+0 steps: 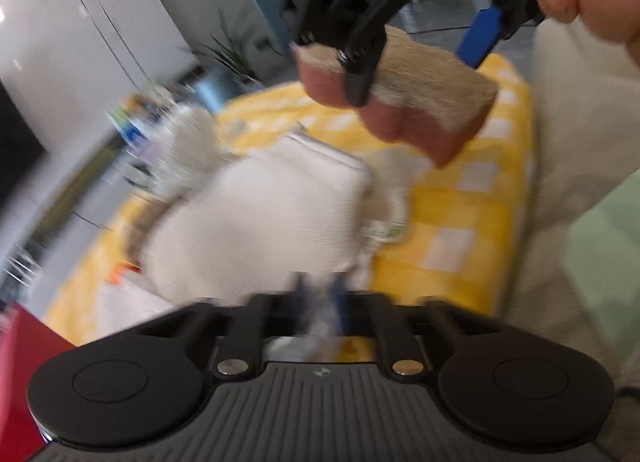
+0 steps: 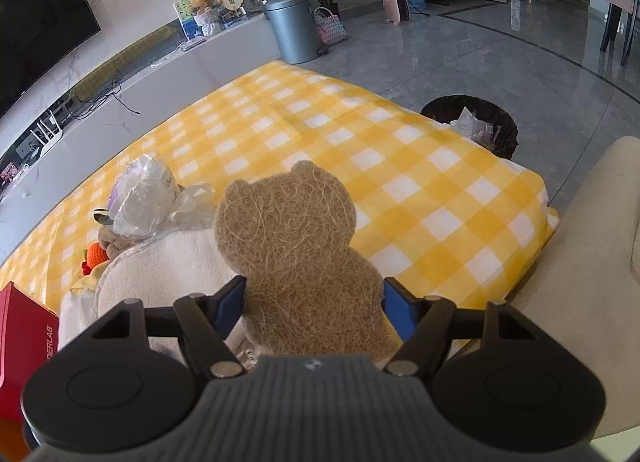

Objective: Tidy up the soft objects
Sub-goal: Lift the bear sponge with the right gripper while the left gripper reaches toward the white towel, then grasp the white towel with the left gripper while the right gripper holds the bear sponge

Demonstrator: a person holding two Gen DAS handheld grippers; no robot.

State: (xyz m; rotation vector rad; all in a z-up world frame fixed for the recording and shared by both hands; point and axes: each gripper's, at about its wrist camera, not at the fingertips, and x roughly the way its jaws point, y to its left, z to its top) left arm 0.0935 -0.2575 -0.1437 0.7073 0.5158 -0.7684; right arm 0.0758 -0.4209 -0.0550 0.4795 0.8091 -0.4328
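Bright daylight; left view motion-blurred.

My left wrist camera looks down close and blurred over the yellow checked cloth [image 1: 472, 222], facing my right gripper [image 1: 416, 62]. My right wrist camera sits higher, looking across that same cloth [image 2: 360, 134] toward its far edge and the floor [image 2: 480, 54].

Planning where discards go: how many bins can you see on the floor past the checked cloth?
2. A grey lidded bin stands at the cloth's far edge by the TV bench; a black wastebasket with crumpled plastic sits off the cloth's right corner. Others may be hidden.
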